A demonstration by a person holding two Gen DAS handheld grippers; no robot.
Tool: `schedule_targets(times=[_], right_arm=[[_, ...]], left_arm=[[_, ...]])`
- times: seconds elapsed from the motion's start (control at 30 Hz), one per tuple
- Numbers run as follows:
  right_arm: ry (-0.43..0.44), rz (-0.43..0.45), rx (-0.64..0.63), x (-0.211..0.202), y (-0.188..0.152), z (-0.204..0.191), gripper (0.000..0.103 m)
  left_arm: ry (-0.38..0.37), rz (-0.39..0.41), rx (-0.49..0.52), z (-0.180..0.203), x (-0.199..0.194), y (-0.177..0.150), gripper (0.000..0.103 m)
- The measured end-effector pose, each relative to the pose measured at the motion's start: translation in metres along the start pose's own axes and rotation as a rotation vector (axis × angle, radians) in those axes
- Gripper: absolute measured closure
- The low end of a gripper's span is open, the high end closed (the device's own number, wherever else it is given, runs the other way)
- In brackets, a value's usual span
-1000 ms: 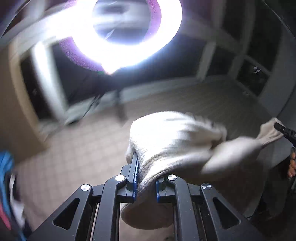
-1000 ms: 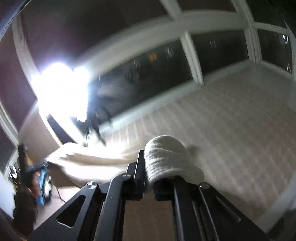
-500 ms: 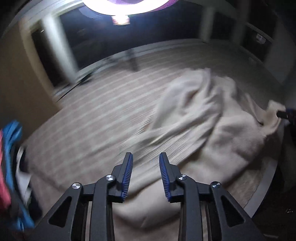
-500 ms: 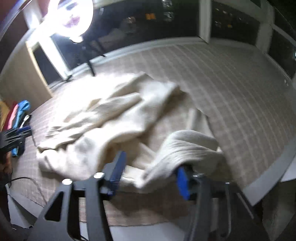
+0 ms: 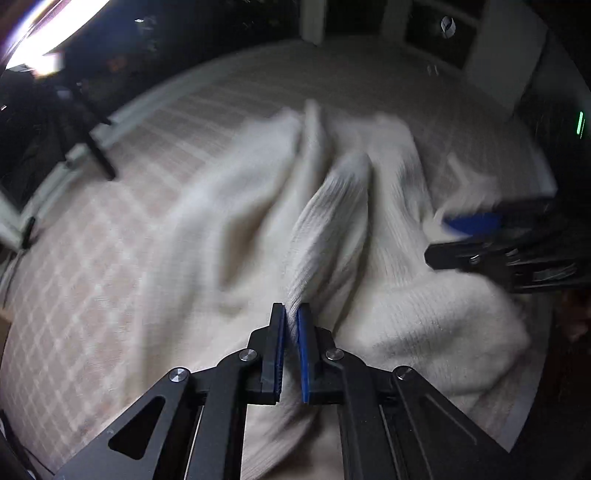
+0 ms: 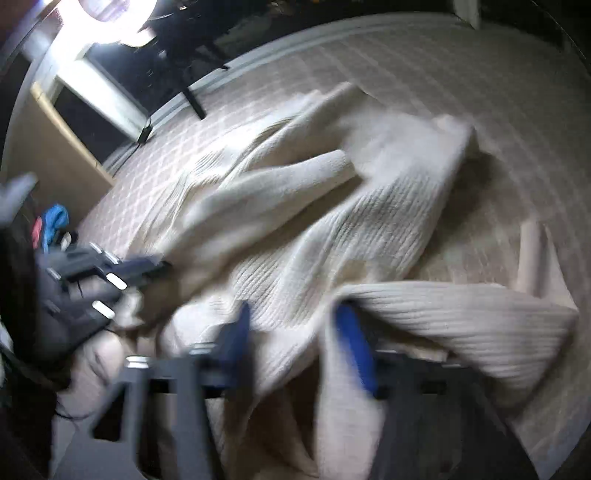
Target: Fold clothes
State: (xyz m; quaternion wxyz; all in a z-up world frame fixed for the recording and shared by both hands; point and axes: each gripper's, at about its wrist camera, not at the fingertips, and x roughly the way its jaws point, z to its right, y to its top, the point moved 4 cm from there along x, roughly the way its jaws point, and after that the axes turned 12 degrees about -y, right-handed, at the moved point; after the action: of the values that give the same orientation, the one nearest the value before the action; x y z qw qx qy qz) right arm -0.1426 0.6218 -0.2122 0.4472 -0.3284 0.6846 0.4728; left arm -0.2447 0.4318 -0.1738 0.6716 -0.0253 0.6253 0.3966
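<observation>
As I bring both tongs down on the job, my left gripper has just been closing and now stands almost shut, pinching a thin raised ridge of the cream knit sweater between its blue pads. My right gripper has also just been closing, yet its blurred jaws show well apart, knit lying between them unpressed and a ribbed hem draped over one finger. The sweater sprawls crumpled across the near half of the patterned bed cover, with its nearest folds running under the tongs toward the bed's near edge. I judge the risks plain: so slight a pinch could slip if I pull, the right jaws could shut on the wrong layer, and loose cloth at that edge could slide off. Beyond the sweater the cover lies bare, good room for spreading. At the far rim stand a dark lamp stand and a glaring ring light; coloured clothes lie off to the left.
</observation>
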Motion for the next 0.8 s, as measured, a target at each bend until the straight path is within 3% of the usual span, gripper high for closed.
schedule_targets(times=[0.1,0.13,0.2,0.3,0.33,0.37,0.47,0.53,0.63,0.7,0.8], right_arm=[[-0.022,0.043,-0.008,-0.022,-0.003,0.015,0.097],[-0.037,0.072,0.004,-0.036,-0.004,0.026,0.097],[-0.078,0.129,0.026,-0.065,-0.006,0.048,0.099],[-0.351,0.163,0.010,-0.093,-0.013,0.084,0.094],[-0.367,0.153,0.012,-0.099,-0.017,0.089,0.094],[-0.337,0.136,0.016,-0.103,-0.021,0.089,0.086],[-0.165,0.104,-0.014,-0.112,-0.039,0.063,0.049],[-0.111,0.085,-0.091,-0.114,-0.054,0.034,0.047],[-0.044,0.064,-0.202,-0.110,-0.076,-0.008,0.046],[-0.022,0.039,-0.271,-0.095,-0.083,-0.031,0.041],[-0.067,-0.016,-0.387,-0.059,-0.086,-0.056,0.041]], left_arm=[[0.098,0.093,-0.095,-0.049,-0.056,-0.008,0.097],[0.194,0.118,-0.157,-0.080,-0.079,-0.020,0.097],[0.282,0.110,-0.269,-0.125,-0.105,-0.047,0.096],[0.321,0.082,-0.403,-0.166,-0.133,-0.087,0.096],[0.322,0.079,-0.390,-0.162,-0.142,-0.101,0.095],[0.322,0.070,-0.366,-0.152,-0.147,-0.112,0.094],[0.224,0.008,-0.285,-0.104,-0.141,-0.144,0.081],[0.145,-0.026,-0.267,-0.069,-0.131,-0.164,0.073],[0.037,-0.070,-0.255,-0.024,-0.109,-0.188,0.072],[0.034,-0.099,-0.193,-0.006,-0.093,-0.188,0.071],[0.065,-0.120,-0.115,0.007,-0.069,-0.175,0.071]])
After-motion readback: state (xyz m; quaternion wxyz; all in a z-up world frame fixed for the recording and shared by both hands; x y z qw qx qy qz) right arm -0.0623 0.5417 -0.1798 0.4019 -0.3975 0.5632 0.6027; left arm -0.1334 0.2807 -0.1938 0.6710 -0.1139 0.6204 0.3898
